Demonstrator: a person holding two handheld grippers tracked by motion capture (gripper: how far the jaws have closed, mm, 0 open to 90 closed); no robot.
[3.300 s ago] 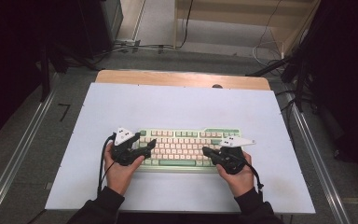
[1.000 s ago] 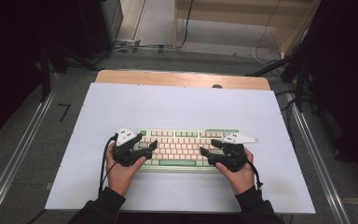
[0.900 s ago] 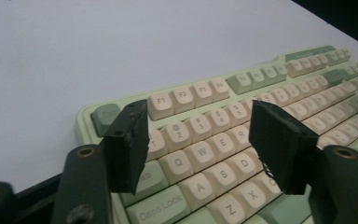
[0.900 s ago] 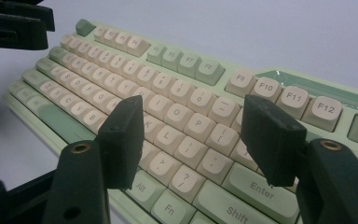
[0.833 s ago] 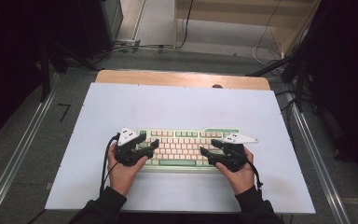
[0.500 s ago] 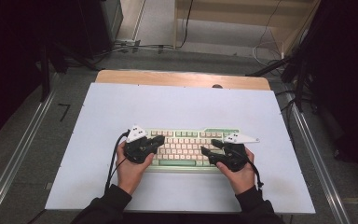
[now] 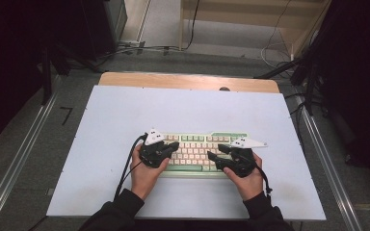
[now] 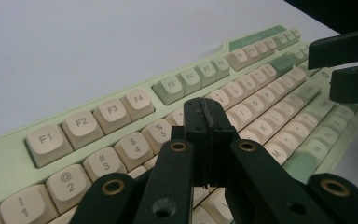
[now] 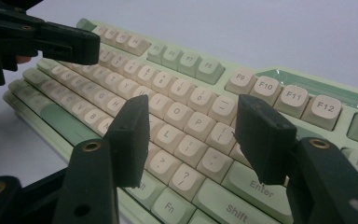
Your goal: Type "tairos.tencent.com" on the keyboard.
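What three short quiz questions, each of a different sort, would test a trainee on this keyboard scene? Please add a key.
1. True or false: the left gripper has its jaws pressed together with nothing between them.
2. The right gripper is: A) shut on a key, B) open above the keys, C) lying on the table.
3. Which thing do both grippers hover over?

Key: 1 true; 2 B; 3 the keyboard, lying on the white table.

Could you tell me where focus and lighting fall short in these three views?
High view: dim, dark surroundings, keyboard small. Left gripper view: shut left gripper soft up close, far keys blurred. Right gripper view: right gripper blurred, key legends legible.
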